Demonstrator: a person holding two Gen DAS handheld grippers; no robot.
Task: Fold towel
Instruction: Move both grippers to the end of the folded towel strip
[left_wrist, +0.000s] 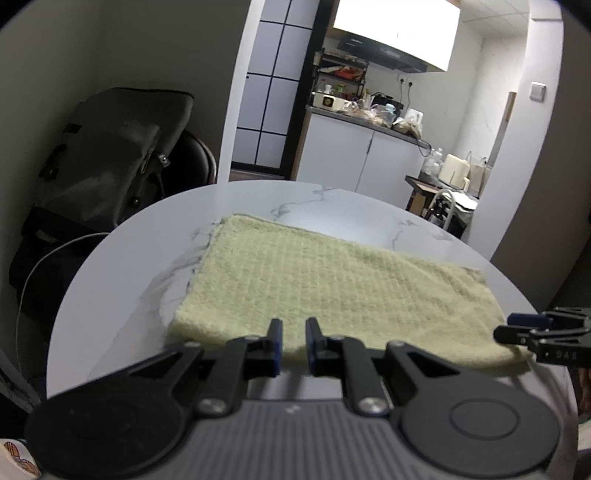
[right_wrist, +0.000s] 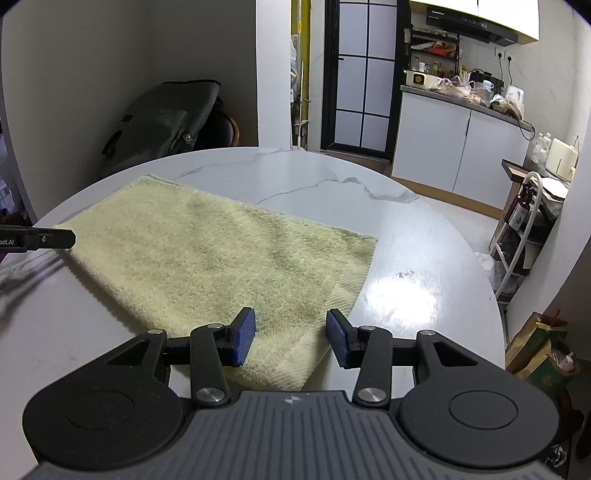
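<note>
— Left wrist view: what surrounds the round marble table (left_wrist: 122, 280)?
— A dark backpack (left_wrist: 110, 155) behind it. The yellow towel (left_wrist: 314, 288) lies flat.
— And the tools?
— Left gripper (left_wrist: 293, 345) narrowly parted at the near edge; right gripper (right_wrist: 290, 338) spread wide over a corner.

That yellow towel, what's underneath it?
The towel lies flat on a round white marble-patterned table, which shows all around it. Whether anything sits beneath the cloth is hidden; no bump shows.
</note>
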